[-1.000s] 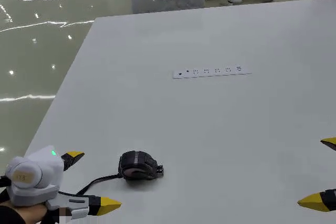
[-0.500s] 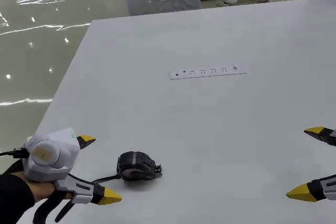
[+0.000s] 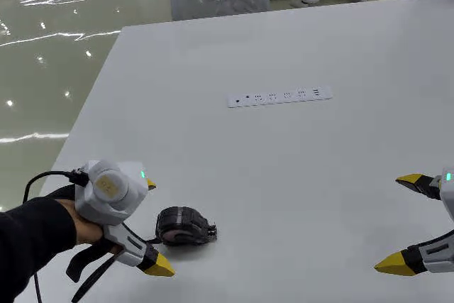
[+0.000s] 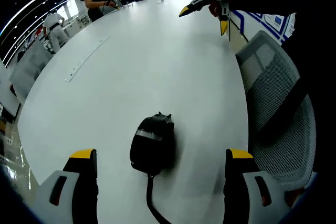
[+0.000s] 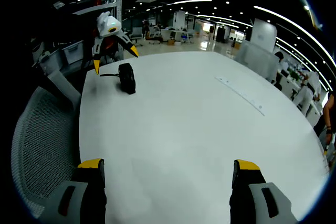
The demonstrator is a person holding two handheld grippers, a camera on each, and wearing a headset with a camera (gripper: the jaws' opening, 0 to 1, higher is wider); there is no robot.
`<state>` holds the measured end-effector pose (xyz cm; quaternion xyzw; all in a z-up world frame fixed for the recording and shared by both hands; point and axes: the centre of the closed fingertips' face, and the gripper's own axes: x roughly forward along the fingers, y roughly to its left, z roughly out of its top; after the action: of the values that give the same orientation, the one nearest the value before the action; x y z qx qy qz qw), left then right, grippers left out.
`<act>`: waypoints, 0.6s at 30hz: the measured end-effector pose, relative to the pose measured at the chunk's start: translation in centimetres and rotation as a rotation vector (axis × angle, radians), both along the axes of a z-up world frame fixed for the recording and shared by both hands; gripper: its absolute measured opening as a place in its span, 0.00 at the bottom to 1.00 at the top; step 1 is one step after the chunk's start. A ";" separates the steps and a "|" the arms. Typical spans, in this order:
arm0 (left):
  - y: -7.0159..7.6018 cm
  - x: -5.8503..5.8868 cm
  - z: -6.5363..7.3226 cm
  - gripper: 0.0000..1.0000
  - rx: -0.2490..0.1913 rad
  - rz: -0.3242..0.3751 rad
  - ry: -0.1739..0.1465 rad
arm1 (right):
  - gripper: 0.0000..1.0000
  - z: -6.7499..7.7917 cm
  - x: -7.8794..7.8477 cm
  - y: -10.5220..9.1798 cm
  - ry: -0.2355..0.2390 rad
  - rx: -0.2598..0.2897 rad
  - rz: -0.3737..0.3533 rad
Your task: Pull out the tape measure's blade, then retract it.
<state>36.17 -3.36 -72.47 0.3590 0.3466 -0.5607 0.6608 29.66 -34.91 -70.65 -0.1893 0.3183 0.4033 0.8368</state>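
Observation:
A black tape measure [image 3: 183,226] lies on the white table [image 3: 284,161] near its front left corner, a black strap trailing from it. My left gripper [image 3: 152,225] stands open just left of it, one yellow tip on each side of the case's rear. In the left gripper view the tape measure [image 4: 153,142] lies between and just beyond the open jaws [image 4: 160,156]. My right gripper [image 3: 402,221] is open at the far right, well away from the tape measure [image 5: 126,77], nothing between its fingers [image 5: 167,165]. No blade is drawn out.
A white power strip [image 3: 280,96] lies flat across the middle of the table. A grey mesh chair [image 4: 278,108] stands by the table's near edge. The shiny floor [image 3: 50,47] lies beyond the left edge, and people stand at the far end.
My left gripper has moved right and forward, closing in on the tape measure. My right gripper has come further into view from the right. The tape measure has stayed put.

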 end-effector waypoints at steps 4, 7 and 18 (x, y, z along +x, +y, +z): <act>-0.5 -0.5 -0.8 0.99 0.017 -0.029 0.022 | 0.99 0.6 0.6 0.8 -0.034 0.013 0.029; -0.7 -0.4 -1.0 0.98 0.023 -0.044 0.022 | 0.99 0.5 0.9 1.1 -0.034 0.006 0.035; -1.5 1.1 -1.0 0.76 0.051 -0.064 0.008 | 0.99 0.2 2.0 2.5 -0.037 -0.002 0.056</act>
<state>37.30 -4.83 -73.47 0.3841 0.3517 -0.5740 0.6319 31.67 -32.41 -70.46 -0.2063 0.2976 0.4226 0.8308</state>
